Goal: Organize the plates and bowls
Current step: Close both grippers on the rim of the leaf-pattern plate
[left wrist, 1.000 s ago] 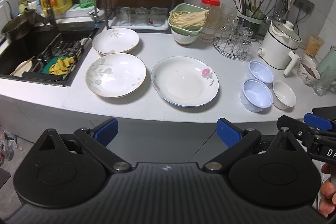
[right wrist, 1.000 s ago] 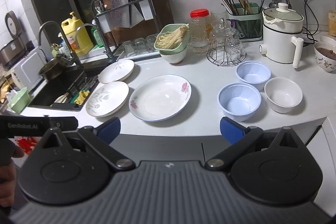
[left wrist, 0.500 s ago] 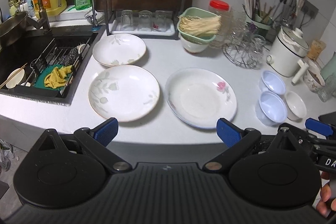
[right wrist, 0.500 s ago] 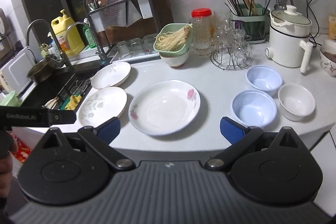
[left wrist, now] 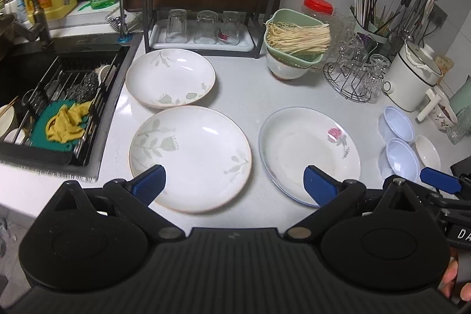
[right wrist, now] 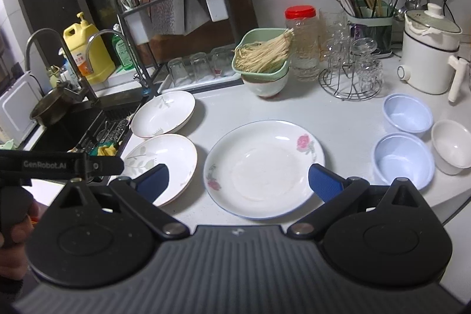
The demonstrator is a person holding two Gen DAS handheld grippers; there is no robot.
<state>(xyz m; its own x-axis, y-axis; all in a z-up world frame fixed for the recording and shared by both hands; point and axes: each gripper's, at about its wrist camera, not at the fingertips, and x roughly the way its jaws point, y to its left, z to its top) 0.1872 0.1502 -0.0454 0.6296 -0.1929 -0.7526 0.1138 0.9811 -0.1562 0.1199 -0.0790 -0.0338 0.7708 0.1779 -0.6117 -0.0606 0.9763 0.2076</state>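
Plates point(left wrist: 190, 156) and bowls point(right wrist: 404, 161), all empty.

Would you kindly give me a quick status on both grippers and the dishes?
Left gripper open, empty. Right gripper open, empty. Three plates, three bowls on counter, unstacked. Nothing blocking.

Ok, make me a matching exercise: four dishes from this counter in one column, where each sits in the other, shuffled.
Things:
1. rose plate
2. white bowl
3. green basket
4. leaf plate

Places:
A. beside the two blue bowls
B. stacked on a bowl by the glass rack
C. next to the sink
D. between the right gripper's open fingers, middle of the counter

Pairs: 1-D, 2-A, 3-B, 4-C
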